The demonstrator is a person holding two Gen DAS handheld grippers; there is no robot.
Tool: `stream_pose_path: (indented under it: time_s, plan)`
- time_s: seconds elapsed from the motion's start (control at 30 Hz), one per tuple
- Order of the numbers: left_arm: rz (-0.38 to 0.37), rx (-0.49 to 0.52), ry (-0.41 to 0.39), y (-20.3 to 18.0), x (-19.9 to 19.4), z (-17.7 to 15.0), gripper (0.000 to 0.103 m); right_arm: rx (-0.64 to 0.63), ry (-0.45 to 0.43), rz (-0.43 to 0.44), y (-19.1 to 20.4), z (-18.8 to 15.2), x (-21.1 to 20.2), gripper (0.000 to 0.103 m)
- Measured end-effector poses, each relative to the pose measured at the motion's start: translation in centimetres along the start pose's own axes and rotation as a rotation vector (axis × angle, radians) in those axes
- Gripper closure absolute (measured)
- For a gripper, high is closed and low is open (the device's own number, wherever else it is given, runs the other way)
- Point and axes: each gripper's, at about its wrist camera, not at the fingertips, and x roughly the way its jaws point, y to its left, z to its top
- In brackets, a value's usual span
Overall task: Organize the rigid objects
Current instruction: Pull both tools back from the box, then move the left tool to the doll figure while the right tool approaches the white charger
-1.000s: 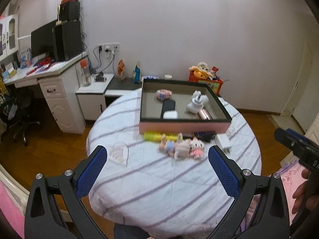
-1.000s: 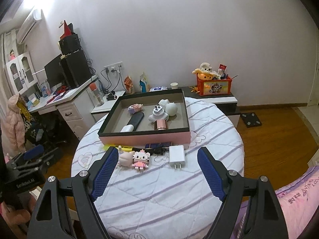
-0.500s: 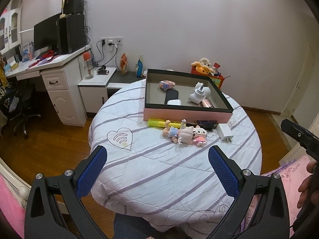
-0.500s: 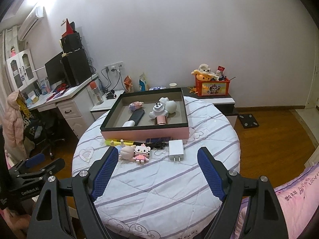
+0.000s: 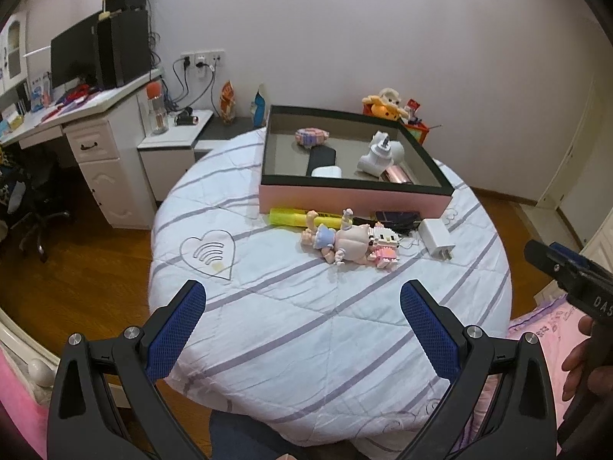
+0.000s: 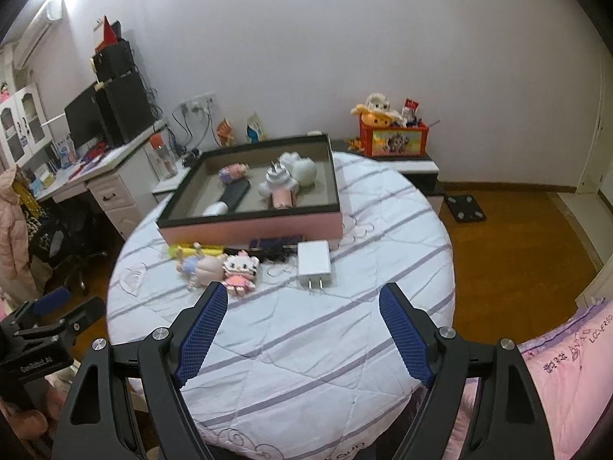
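Observation:
A pink box with a black rim (image 5: 354, 201) (image 6: 253, 226) stands at the back of a round table under a striped white cloth (image 5: 306, 326) (image 6: 306, 337); several small things lie inside it. In front of the box lie a yellow marker (image 5: 291, 217), a baby doll (image 5: 337, 243) (image 6: 199, 266), a pink brick cat figure (image 5: 385, 245) (image 6: 240, 270), a dark flat item (image 5: 396, 216) (image 6: 276, 243) and a white charger plug (image 5: 436, 237) (image 6: 314, 262). My left gripper (image 5: 302, 318) and right gripper (image 6: 302, 324) both hang open and empty over the table's near part, short of the toys.
A white desk (image 5: 95, 134) with monitor and speakers stands at the left, an office chair (image 5: 34, 207) beside it. A low cabinet (image 6: 406, 165) with an orange toy box (image 6: 392, 140) sits behind the table. Pink bedding (image 6: 555, 375) lies at the near right. Wooden floor surrounds the table.
Both views have tipped downward and the table now fills more of each picture, with the toys sitting higher in frame. Both grippers stay open and empty.

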Motion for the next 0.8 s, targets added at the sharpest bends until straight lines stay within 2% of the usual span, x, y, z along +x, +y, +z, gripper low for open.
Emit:
stream_pose_path:
  time_s: [0.47, 0.8]
  plan:
    - [0.024, 0.071, 0.089, -2.4, 9.4, 1.2, 0.000, -0.003, 0.119, -0.017, -1.2, 0.7, 7.2, 0.020]
    - [0.052, 0.101, 0.132, -3.0, 13.9, 1.8, 0.000, -0.026, 0.168, -0.026, -1.0, 1.7, 11.5, 0.020]
